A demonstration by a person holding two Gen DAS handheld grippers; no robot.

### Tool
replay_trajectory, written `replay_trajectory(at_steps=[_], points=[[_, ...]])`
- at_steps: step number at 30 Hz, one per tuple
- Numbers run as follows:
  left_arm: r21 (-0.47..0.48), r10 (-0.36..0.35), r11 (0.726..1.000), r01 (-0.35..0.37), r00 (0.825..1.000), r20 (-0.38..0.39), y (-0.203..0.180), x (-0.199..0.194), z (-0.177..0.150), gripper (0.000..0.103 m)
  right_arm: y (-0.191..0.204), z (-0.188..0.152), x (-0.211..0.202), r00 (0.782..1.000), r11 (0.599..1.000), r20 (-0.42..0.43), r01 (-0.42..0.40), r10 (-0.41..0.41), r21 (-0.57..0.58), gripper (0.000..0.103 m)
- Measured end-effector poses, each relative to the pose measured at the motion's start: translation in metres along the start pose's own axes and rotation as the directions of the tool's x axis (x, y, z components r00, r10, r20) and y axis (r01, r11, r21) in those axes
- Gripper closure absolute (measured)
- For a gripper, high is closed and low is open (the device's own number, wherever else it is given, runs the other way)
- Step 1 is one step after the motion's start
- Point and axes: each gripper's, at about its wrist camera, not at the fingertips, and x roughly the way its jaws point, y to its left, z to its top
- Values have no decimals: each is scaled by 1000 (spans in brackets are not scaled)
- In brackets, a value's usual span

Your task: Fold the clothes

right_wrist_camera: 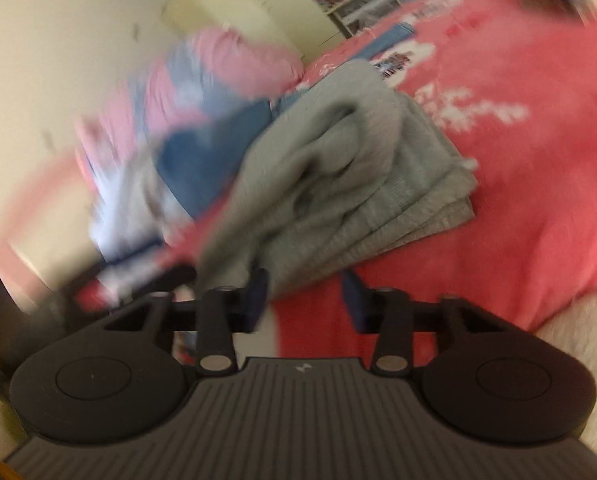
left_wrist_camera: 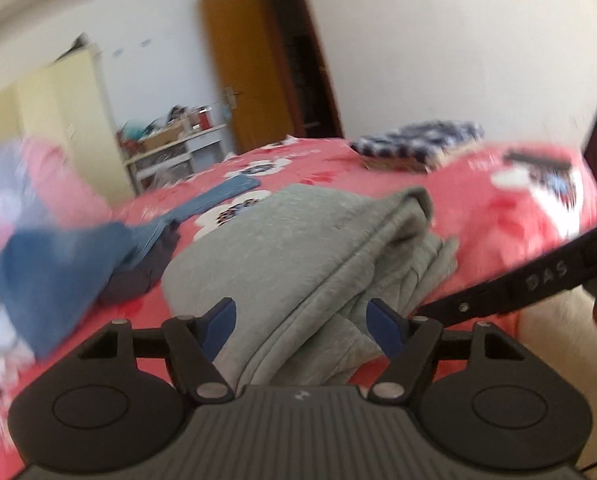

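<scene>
Left gripper point(left_wrist_camera: 301, 320) jaws apart, over folded grey garment point(left_wrist_camera: 282, 240) at frame centre, no grip. Right gripper point(right_wrist_camera: 304, 296) jaws apart, empty. Red floral bedspread point(left_wrist_camera: 498, 208); wooden door point(left_wrist_camera: 238, 64) upper centre.

Walls: white plaster point(left_wrist_camera: 438, 40) catching daylight.
Door: brown wooden door point(left_wrist_camera: 242, 68) standing open at 12 o'clock.
Wardrobe: cream wardrobe point(left_wrist_camera: 58, 108) standing at 10 o'clock.
Shelf: cluttered white shelf point(left_wrist_camera: 174, 152) sitting beside it.
</scene>
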Motion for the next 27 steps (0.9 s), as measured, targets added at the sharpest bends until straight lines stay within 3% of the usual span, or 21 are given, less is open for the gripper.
replay_trajectory(at_steps=[3, 5, 9, 13, 18, 20, 25, 27], points=[[67, 3, 998, -2, 1000, -20, -9, 18, -1, 45, 19, 1, 9, 998, 989, 18, 59, -57, -137, 77], [98, 3, 995, 0, 999, -32, -13, 28, -1, 63, 20, 4, 16, 997, 984, 20, 77, -75, -159, 78], [-27, -53, 998, 52, 998, -33, 6, 32, 0, 84, 7, 7, 21, 999, 995, 28, 19, -16, -94, 79], [-138, -134, 982, 130, 991, -19, 28, 32, -4, 88, 4, 5, 21, 998, 993, 59, -23, 30, -117, 81], [-198, -193, 962, 188, 981, -10, 44, 34, -6, 89, 6, 5, 14, 995, 988, 87, -44, 57, -146, 84], [-215, -214, 954, 207, 977, -9, 48, 36, -6, 89, 12, 1, 7, 994, 976, 92, -32, 53, -214, 84], [-272, -260, 929, 250, 965, -4, 59, 40, -6, 89, 27, -12, 23, 999, 931, -12, -35, 33, -363, 84], [-285, -270, 923, 258, 963, -3, 62, 40, -6, 89, 31, -13, 29, 1000, 921, -6, -25, 24, -388, 84]])
